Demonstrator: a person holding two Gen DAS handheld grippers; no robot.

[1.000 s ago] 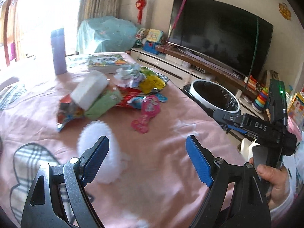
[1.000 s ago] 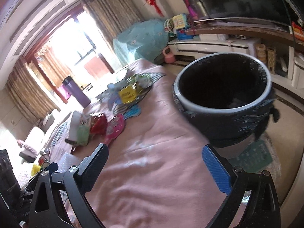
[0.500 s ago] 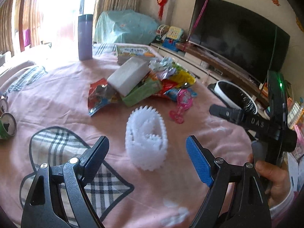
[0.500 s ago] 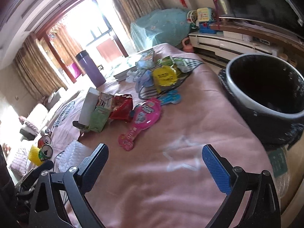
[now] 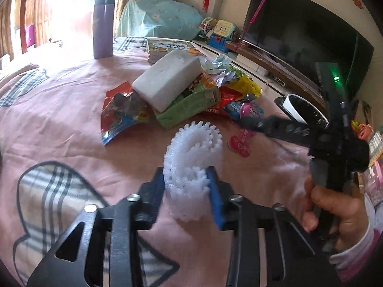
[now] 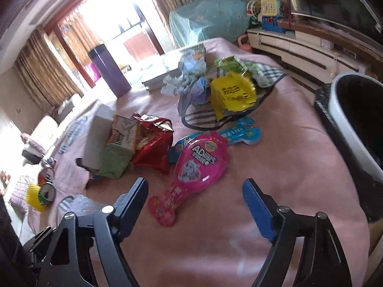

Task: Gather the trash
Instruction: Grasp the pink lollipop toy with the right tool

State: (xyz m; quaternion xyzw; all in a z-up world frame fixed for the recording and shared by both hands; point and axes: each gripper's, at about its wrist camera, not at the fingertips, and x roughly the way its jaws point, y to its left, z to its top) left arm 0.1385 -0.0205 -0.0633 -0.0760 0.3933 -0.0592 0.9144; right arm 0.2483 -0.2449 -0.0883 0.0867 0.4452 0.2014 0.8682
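My left gripper [image 5: 186, 189] is shut on a white foam net sleeve [image 5: 191, 157] on the pink tablecloth [image 5: 59, 124]. Behind it lies a trash pile: a white foam block [image 5: 167, 81], a green carton [image 5: 189, 106], red snack bags [image 5: 119, 112] and a pink toy package [image 5: 241, 141]. My right gripper [image 6: 195, 205] is open and empty, just short of the pink toy package [image 6: 191, 172]. A blue package [image 6: 239, 131], a yellow bag [image 6: 232, 93] and a red bag [image 6: 153, 146] lie beyond. The black bin with a white rim [image 6: 356, 129] stands off the table's right edge.
A purple flask [image 5: 103, 26] and a book [image 5: 167, 47] stand at the far side. Cans [image 6: 46, 191] and a yellow brush [image 6: 33, 197] lie at the left in the right wrist view. A TV [image 5: 299, 35] and a toy shelf are beyond the table.
My left gripper moved forward and shut on the foam net sleeve. My right gripper swung from the bin toward the pink toy package and stayed open.
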